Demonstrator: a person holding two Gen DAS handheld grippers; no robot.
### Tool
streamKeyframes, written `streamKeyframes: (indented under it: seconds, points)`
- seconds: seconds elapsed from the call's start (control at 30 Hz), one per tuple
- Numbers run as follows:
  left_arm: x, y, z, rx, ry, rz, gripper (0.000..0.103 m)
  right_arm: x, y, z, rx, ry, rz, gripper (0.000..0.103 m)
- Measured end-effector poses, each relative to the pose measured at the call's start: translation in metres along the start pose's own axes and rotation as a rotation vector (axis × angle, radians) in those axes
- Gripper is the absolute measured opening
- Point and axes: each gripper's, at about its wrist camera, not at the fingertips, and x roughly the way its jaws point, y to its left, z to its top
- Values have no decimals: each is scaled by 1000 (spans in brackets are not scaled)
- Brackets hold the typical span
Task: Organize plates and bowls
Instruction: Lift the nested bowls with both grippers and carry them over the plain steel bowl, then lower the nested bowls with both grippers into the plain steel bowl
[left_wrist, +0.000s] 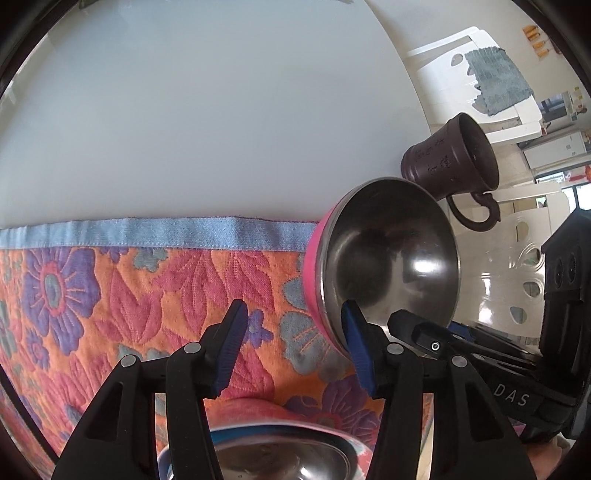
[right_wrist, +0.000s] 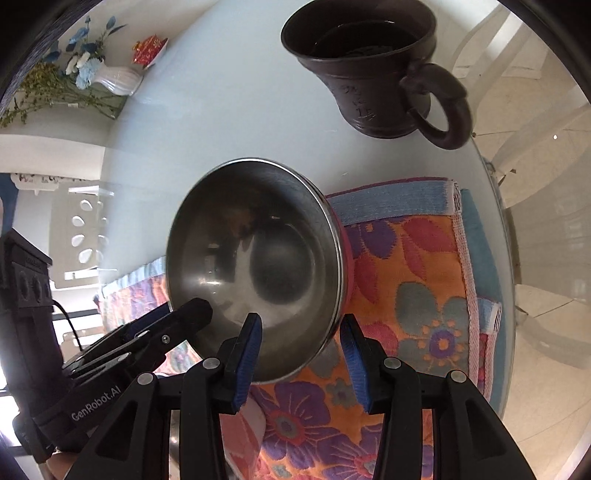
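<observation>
A steel bowl with a pink outside (right_wrist: 258, 258) is tilted on its side above the floral cloth (right_wrist: 406, 280). My right gripper (right_wrist: 301, 354) has its blue pads on either side of the bowl's lower rim with a gap at the right pad; it looks open. The same bowl shows in the left wrist view (left_wrist: 388, 258) at the right. My left gripper (left_wrist: 295, 347) is open, its right pad by the bowl's rim, the other over the cloth (left_wrist: 147, 295). A second steel bowl (left_wrist: 280, 458) with a blue rim sits below the left gripper.
A dark brown mug (right_wrist: 376, 66) stands on the white table (right_wrist: 221, 110) beyond the cloth; it also shows in the left wrist view (left_wrist: 454, 155). A white vase with flowers (right_wrist: 110, 79) stands at the far left. The table edge runs along the right.
</observation>
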Motion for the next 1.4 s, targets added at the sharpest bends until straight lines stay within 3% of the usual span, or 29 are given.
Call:
streamKeyframes:
  seconds: [0.27, 0.6, 1.0, 1.4]
  points:
    - [11, -2, 3, 2, 8, -19, 43, 11, 3, 3, -14, 0, -54, 42]
    - [20, -19, 9, 32, 20, -39, 16, 14, 5, 1, -18, -6, -57, 35]
    - [15, -21, 4, 46, 13, -29, 16, 8, 6, -5, -38, -11, -88, 25]
    - [-6, -11, -4, 35, -15, -38, 15, -8, 13, -8, -49, -33, -75, 25]
